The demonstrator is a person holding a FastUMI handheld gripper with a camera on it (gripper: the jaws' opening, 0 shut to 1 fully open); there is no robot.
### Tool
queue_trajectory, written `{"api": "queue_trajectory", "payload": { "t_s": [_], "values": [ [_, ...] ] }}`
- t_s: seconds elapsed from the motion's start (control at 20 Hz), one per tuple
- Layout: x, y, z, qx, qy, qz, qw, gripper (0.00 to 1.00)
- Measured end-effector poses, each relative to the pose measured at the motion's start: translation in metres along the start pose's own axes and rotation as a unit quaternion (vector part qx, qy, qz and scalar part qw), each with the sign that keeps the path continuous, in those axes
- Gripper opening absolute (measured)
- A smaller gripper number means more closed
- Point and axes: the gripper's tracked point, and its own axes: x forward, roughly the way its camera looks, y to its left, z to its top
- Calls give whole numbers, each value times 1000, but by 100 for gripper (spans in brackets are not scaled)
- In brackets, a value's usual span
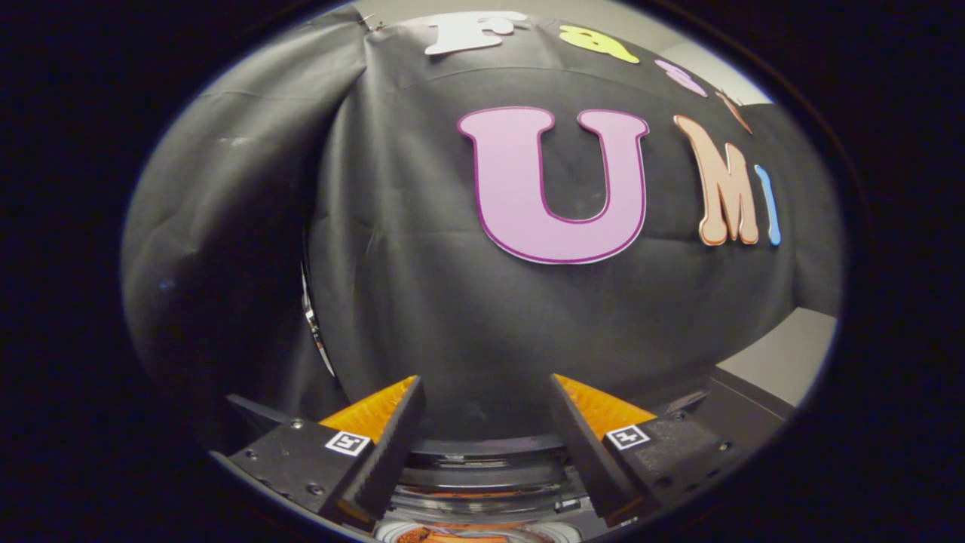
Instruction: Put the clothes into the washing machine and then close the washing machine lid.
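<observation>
The gripper [482, 422] hung spread and empty above the washing machine's rim [482, 452]; dropping blind risked striking it.

Down low, just beyond the fingers, the washing machine [482, 471] shows its round dark rim, with something orange [452, 535] inside it. What it stands on is hidden. Off right, a dark ledge [724, 407] meets a pale grey surface [784, 354]. The gripper [485, 381] hangs above the rim, fingers spread apart.
</observation>
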Motion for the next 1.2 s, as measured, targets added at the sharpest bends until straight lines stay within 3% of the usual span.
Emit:
{"api": "queue_trajectory", "payload": {
  "t_s": [1.2],
  "values": [
    [-60, -1, -10, 0, -35, 15, 999, 98]
  ]
}}
